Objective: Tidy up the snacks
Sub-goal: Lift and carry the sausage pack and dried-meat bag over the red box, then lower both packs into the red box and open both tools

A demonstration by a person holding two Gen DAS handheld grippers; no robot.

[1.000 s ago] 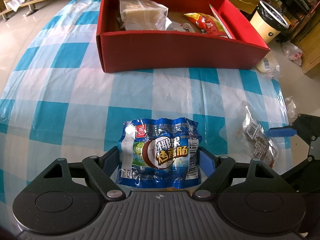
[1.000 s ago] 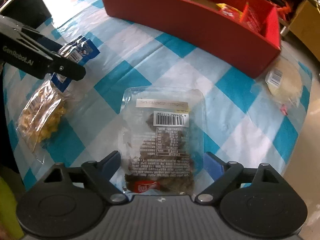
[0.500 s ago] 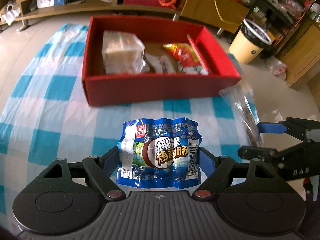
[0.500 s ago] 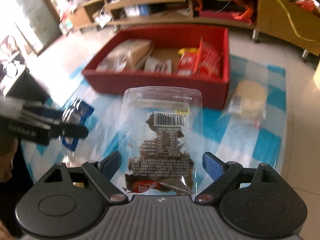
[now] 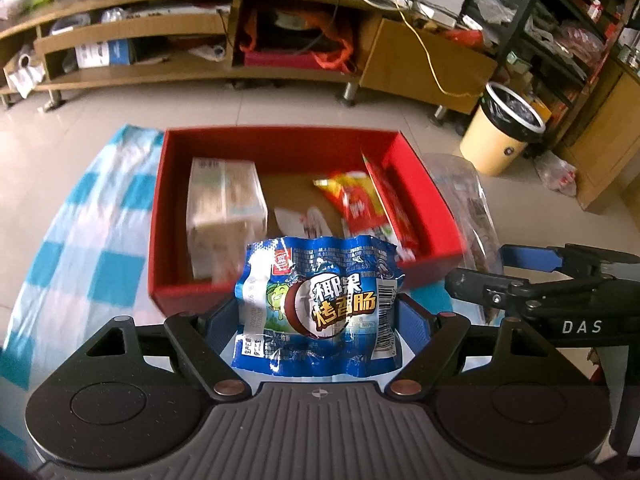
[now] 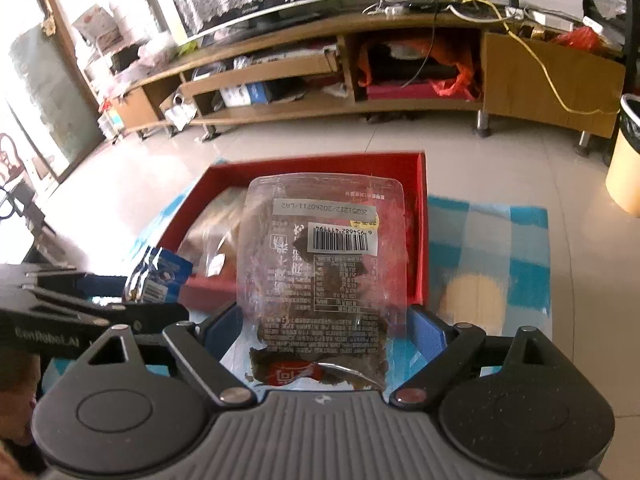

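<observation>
The left gripper [image 5: 318,316] is clamped on a blue sausage packet [image 5: 316,308], its blue pads pressing the packet's two side edges, and the packet hangs clear of the counter [image 5: 92,236], just in front of the near wall of the red box [image 5: 280,148]. The right gripper [image 6: 324,320] is likewise clamped on a clear pouch of dark dried snack [image 6: 324,268], with a barcode label facing the camera; the pouch stands upright between the pads, lifted off the checked cloth, and its top edge covers part of the box's interior in the right wrist view. In the left wrist view the same pouch shows edge-on at the right, held by the other gripper just beside the box's right wall. Inside the red box lie a wrapped pale block [image 5: 224,204] at the left, a small white packet [image 5: 308,220] in the middle and a red and yellow snack bag [image 5: 356,200] at the right, all resting on the brown floor of the box. A round pale wrapped snack [image 6: 472,300] lies on the blue and white cloth to the right of the box, apart from it. Beyond the counter stand a low wooden shelf unit [image 5: 280,32] and a yellow bin [image 5: 504,136] on the tiled floor.
</observation>
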